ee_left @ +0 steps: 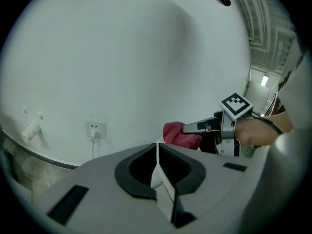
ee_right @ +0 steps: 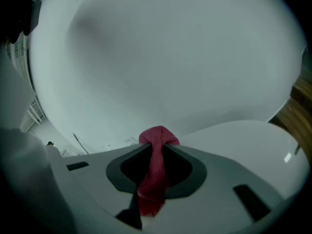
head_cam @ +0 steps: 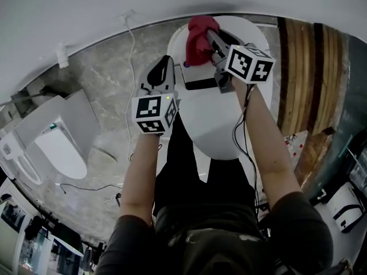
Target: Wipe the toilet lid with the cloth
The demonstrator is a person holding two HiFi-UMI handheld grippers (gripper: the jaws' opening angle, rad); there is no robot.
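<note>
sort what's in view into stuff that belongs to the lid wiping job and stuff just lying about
Job in hand:
- red cloth, pinched in the right tool
- toilet lid
- left tool, shut and empty

Just lying about:
- second toilet
- wall socket
- floor cable
- wooden panel

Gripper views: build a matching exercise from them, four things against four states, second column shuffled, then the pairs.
1. cloth
2. left gripper
3. right gripper
4. wall socket

a. jaws shut, nothing between them
b. holds a plug
c. red, bunched
d. jaws shut on the cloth

Pairs: 1-c, 2-a, 3-d, 4-b.
</note>
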